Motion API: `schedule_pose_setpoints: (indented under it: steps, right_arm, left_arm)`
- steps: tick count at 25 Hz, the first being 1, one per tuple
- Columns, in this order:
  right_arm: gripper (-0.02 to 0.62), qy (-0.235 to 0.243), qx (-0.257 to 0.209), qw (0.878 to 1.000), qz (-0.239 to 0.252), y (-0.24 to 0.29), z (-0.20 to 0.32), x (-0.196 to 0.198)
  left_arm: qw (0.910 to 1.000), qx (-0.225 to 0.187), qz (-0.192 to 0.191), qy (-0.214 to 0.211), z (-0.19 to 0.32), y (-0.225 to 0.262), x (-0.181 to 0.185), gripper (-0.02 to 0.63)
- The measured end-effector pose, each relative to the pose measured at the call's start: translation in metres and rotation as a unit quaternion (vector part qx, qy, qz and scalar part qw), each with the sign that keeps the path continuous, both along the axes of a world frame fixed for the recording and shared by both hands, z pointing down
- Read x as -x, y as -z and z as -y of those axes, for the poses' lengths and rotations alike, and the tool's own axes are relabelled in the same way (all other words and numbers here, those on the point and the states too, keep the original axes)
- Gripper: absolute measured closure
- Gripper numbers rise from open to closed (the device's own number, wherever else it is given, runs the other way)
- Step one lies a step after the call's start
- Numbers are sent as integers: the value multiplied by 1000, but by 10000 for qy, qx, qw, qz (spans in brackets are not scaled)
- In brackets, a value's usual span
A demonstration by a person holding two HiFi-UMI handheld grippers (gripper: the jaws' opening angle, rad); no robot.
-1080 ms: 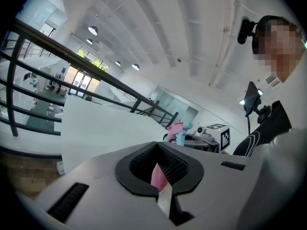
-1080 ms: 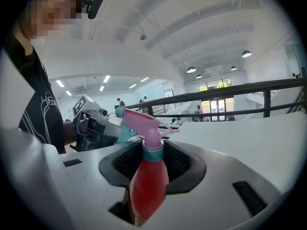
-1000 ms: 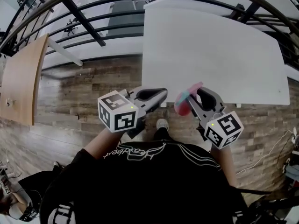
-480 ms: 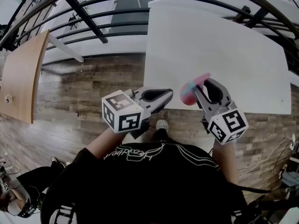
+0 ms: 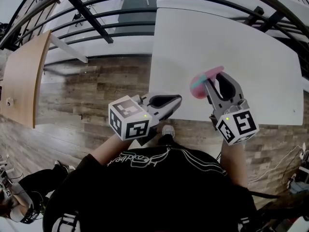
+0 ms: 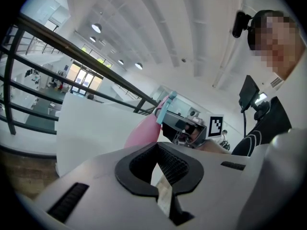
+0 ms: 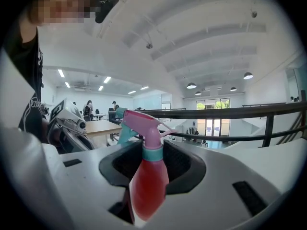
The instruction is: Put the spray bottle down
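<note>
A red spray bottle [image 7: 146, 183] with a pink head and teal collar sits between the jaws of my right gripper [image 5: 212, 83], which is shut on it. In the head view the spray bottle [image 5: 202, 83] hangs over the near part of the white table [image 5: 227, 42], tilted. From the left gripper view the same spray bottle [image 6: 148, 128] shows to the right, held by the other gripper. My left gripper [image 5: 173, 100] is at the table's near left corner, jaws closed together with nothing between them.
A black metal railing [image 5: 91, 18] runs beyond the table's left side. A wooden tabletop [image 5: 21, 76] stands at far left on the plank floor [image 5: 91, 91]. The person's shoe [image 5: 167, 129] shows below the table edge.
Both grippers have moved forward and to the right; the right one has carried the spray bottle from the table's near edge to over its surface.
</note>
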State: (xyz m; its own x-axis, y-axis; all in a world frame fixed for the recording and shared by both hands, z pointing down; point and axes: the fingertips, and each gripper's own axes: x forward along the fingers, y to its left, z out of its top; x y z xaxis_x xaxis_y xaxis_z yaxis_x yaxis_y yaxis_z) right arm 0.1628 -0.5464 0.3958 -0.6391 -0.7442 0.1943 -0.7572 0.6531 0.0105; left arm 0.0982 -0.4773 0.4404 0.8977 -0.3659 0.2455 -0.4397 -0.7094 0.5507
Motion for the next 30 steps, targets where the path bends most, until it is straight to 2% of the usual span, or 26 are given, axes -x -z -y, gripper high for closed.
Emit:
schedule_pose_setpoints:
  steps: [12,30]
  right_arm:
    - [460,-153,45,9999,28,-55,41,-3]
    - [460,-105,-127,9998,128,-83,40,-1]
  left_arm:
    - [9997,243,42,85,18,-26,1,598]
    - [9992,402,59,-12,21,-44,-2,598]
